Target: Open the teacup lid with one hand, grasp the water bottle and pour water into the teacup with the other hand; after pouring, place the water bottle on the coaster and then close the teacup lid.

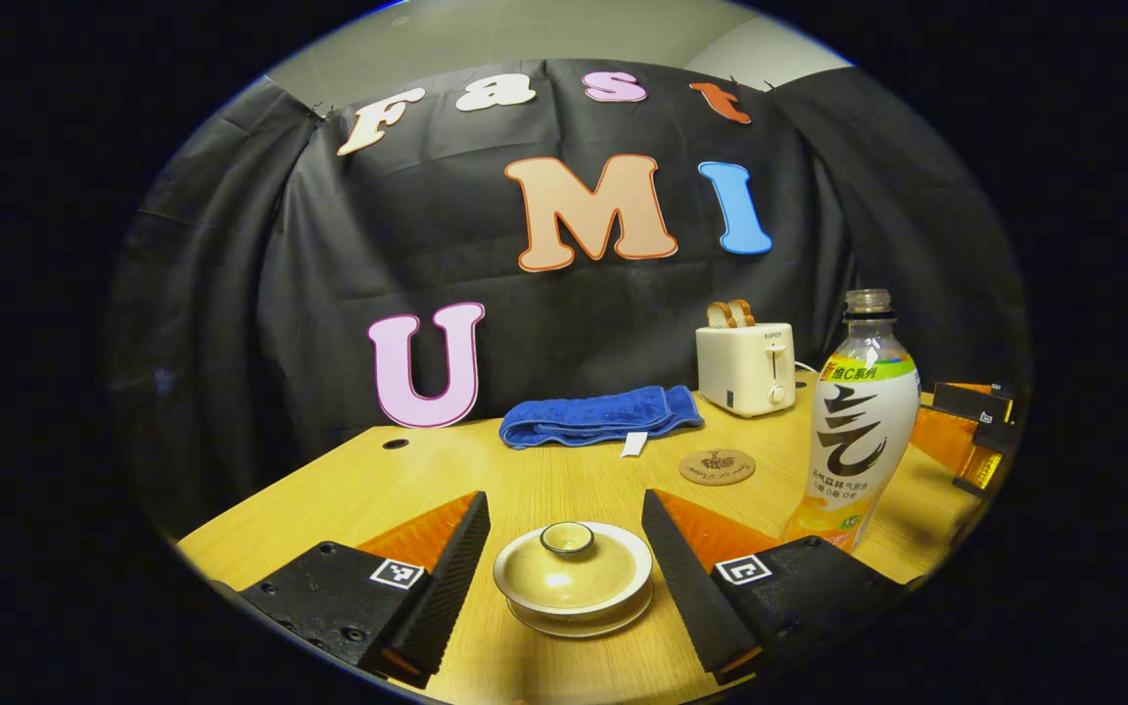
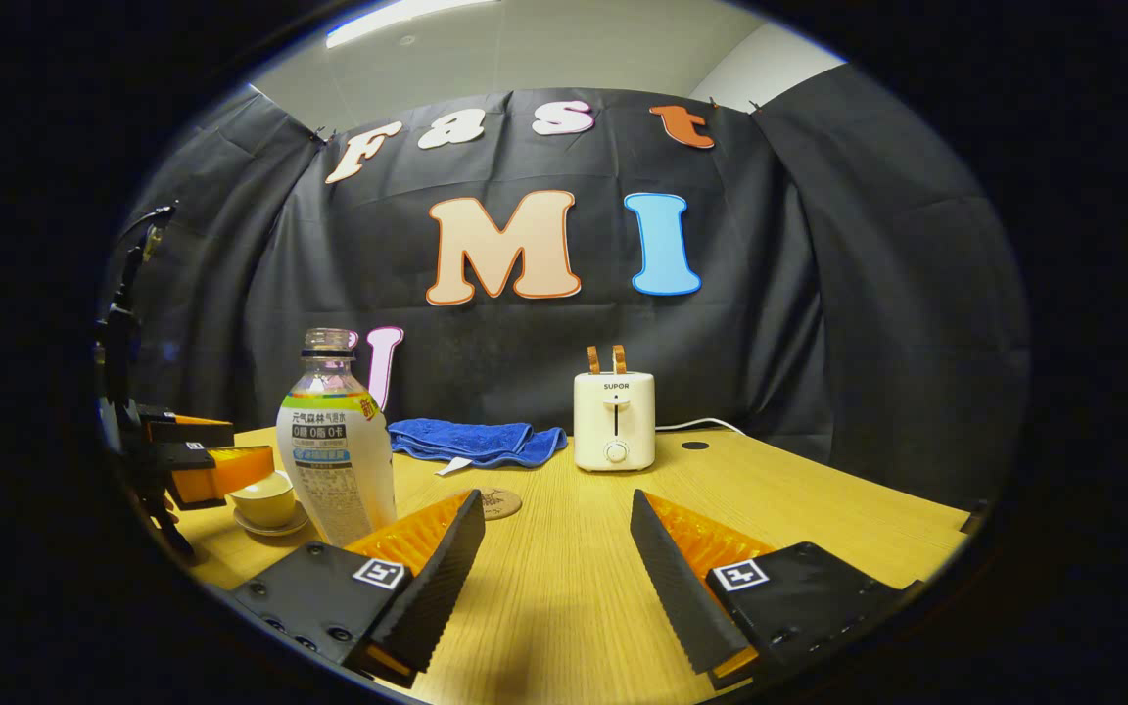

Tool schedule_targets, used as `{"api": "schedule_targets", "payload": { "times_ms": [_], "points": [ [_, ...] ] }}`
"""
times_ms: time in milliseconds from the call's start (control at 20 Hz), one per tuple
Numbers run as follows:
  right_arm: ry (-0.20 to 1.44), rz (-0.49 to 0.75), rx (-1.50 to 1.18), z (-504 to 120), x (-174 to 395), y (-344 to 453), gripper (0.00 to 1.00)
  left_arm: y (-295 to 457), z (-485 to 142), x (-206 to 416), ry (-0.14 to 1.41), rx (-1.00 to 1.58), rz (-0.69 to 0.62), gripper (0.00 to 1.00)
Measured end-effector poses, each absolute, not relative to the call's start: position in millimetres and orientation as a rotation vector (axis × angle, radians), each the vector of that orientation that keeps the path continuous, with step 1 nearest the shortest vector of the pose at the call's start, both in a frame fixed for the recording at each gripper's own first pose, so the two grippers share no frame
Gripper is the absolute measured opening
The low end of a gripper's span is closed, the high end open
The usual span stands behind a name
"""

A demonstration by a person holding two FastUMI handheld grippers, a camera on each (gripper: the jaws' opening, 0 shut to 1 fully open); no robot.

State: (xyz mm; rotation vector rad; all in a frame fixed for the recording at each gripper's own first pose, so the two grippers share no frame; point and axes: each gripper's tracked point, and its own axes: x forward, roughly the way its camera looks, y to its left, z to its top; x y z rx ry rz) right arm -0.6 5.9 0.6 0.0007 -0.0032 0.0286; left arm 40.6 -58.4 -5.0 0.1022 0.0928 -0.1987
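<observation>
**Desk editor:** Framing the shot, what sits where?

**Photographer:** The left tool point(image 1: 564, 578) hangs spread wide with nothing between its fingers, and the teacup point(image 1: 574, 580) sits on its saucer straight ahead, centred in the gap, lid point(image 1: 569, 560) on and knob up. Neither finger touches it. In my judgement, that hand is the nearer one for the lid.

**Desk editor:** And the bottle?

**Photographer:** The water bottle point(image 2: 337, 446) stands upright on the desk point(image 2: 574, 568), uncapped, long axis vertical. It lies ahead and off to the left of the right tool point(image 2: 556, 578), which is also spread and empty. So the coming reach appears to go leftward and forward. The bottle stands between the two tools, just beside the teacup.

**Desk editor:** The coaster?

**Photographer:** The coaster point(image 1: 717, 466), a round brown disc, lies bare behind the teacup, in front of the blue towel point(image 1: 599, 414) and near the toaster point(image 1: 746, 367).

**Desk editor:** Anything unclear?

**Photographer:** The bottle's base is partly hidden behind a finger in each view. How much water it holds is hard to judge through the label. The teacup's inside is covered by the lid.
</observation>
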Motion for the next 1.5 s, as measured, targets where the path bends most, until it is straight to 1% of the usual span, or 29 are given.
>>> {"api": "schedule_targets", "payload": {
  "times_ms": [100,200,350,400,450,500,550,600,650,700,750,800,900,950,1000,1050,1100,1150,1200,1250,1300,1350,1400,1500],
  "points": [
    [-0.003,0.030,0.001,0.5,0.2,6.4,0.97,-60.8,-8.6,43.3,0.106,0.107,-0.205,0.90],
    [-0.003,0.030,0.001,0.1,-0.2,6.2,0.97,-60.5,-12.7,46.6,0.122,0.115,-0.205,0.87],
    [-0.003,0.030,0.001,0.7,-0.5,6.1,0.97,-62.7,-21.3,49.1,0.153,0.122,-0.212,0.72],
    [-0.003,0.030,0.001,0.3,0.2,6.3,0.94,-62.6,-24.3,48.7,0.163,0.122,-0.213,0.69],
    [-0.004,0.030,0.001,1.4,0.8,6.3,0.97,-63.4,-28.6,49.4,0.177,0.123,-0.215,0.66],
    [-0.004,0.030,0.001,0.6,1.0,6.2,0.94,-62.7,-29.9,49.7,0.182,0.125,-0.211,0.65],
    [-0.003,0.030,0.001,0.5,1.2,6.4,0.94,-62.3,-28.1,50.4,0.178,0.125,-0.212,0.61],
    [-0.004,0.031,0.001,0.2,1.1,6.4,0.94,-61.9,-27.1,51.6,0.175,0.127,-0.212,0.65],
    [-0.003,0.031,0.001,0.2,1.0,6.4,0.97,-62.3,-29.3,51.8,0.179,0.129,-0.214,0.64],
    [-0.004,0.031,0.001,0.2,1.1,6.3,0.97,-61.5,-28.7,50.9,0.179,0.130,-0.210,0.63],
    [-0.004,0.031,0.001,0.6,1.1,6.2,0.97,-61.5,-28.6,52.4,0.174,0.132,-0.210,0.58],
    [-0.003,0.031,0.000,-0.3,1.1,6.2,0.97,-60.0,-27.7,52.9,0.171,0.137,-0.206,0.57],
    [-0.004,0.031,0.000,-0.3,1.7,6.1,0.97,-60.0,-26.1,54.6,0.167,0.141,-0.203,0.41],
    [-0.004,0.031,0.001,0.1,1.8,6.3,0.97,-59.4,-26.8,54.5,0.170,0.144,-0.202,0.31],
    [-0.004,0.035,0.001,0.1,1.1,7.0,0.97,-59.7,-26.1,55.1,0.169,0.147,-0.205,0.28],
    [0.002,0.042,0.001,-0.9,1.0,8.8,0.97,-59.8,-25.8,55.3,0.166,0.143,-0.205,0.27],
    [0.003,0.051,0.002,-1.9,0.5,10.4,0.94,-60.1,-24.9,55.4,0.161,0.134,-0.205,0.27],
    [-0.004,0.063,0.001,0.1,-0.1,12.5,1.00,-59.3,-24.2,54.9,0.157,0.125,-0.204,0.25],
    [0.003,0.072,0.002,-0.9,0.1,14.1,0.94,-58.7,-23.3,54.3,0.157,0.116,-0.202,0.25],
    [0.004,0.086,0.003,-1.8,0.0,16.2,0.94,-59.1,-23.1,54.2,0.156,0.100,-0.200,0.24],
    [0.005,0.105,0.004,-1.3,-0.8,19.8,1.00,-59.5,-22.7,53.8,0.158,0.087,-0.199,0.24],
    [0.002,0.126,0.004,-0.7,-2.0,23.7,0.97,-59.8,-21.9,53.1,0.157,0.073,-0.202,0.24],
    [0.004,0.138,0.004,-0.7,-2.0,25.7,0.97,-59.3,-19.9,51.4,0.155,0.058,-0.203,0.24],
    [0.017,0.133,0.007,-3.3,-0.3,22.9,0.94,-56.1,-16.1,48.4,0.149,0.043,-0.200,0.24]
  ]
}}
